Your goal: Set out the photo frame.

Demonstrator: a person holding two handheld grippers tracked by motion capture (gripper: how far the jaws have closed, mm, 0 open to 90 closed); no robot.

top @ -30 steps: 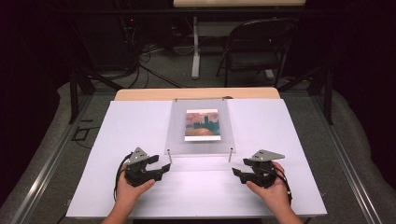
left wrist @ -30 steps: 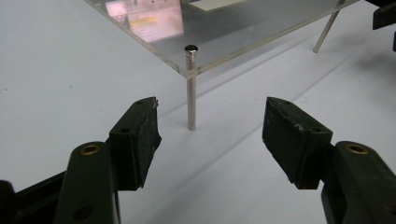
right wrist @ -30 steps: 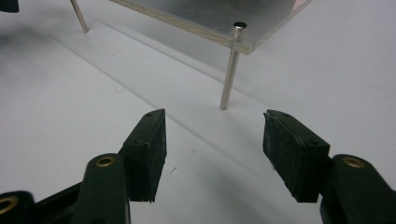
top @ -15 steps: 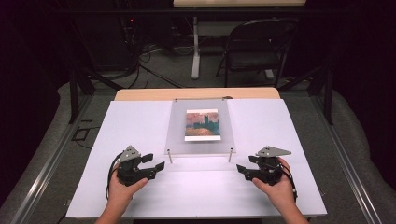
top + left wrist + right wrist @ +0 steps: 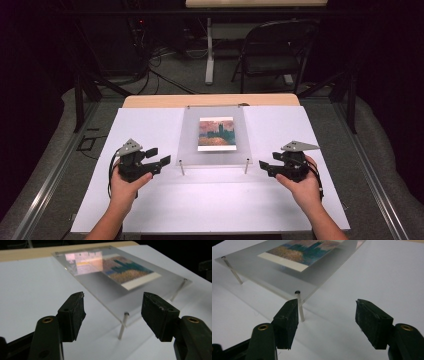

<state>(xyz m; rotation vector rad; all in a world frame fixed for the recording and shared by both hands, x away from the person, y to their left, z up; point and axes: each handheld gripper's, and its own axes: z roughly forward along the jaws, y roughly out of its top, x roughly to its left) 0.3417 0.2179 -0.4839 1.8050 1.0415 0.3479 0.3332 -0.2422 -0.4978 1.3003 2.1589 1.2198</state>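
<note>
A clear acrylic panel [image 5: 215,152] stands on thin metal legs on the white table [image 5: 210,205], with a painted print [image 5: 216,134] lying under it. My left gripper [image 5: 159,155] hovers just left of the panel's near-left leg [image 5: 182,167], open and empty. In the left gripper view the jaws [image 5: 113,300] frame that corner and its leg [image 5: 122,326]. My right gripper [image 5: 268,162] hovers off the near-right leg [image 5: 246,166]. Its jaws have just been opening, with nothing between them. In the right gripper view [image 5: 327,303] the leg [image 5: 300,306] stands just beyond the left fingertip.
A wooden strip [image 5: 210,100] edges the table's far side. Behind it stand a dark folding chair [image 5: 272,50] and a desk leg [image 5: 209,55], with cables on the floor [image 5: 160,75]. Metal rails run along both sides [image 5: 45,190].
Both hands have lifted and drawn outward from the panel's near corners, the left to the left, the right to the right. The panel has not moved.
</note>
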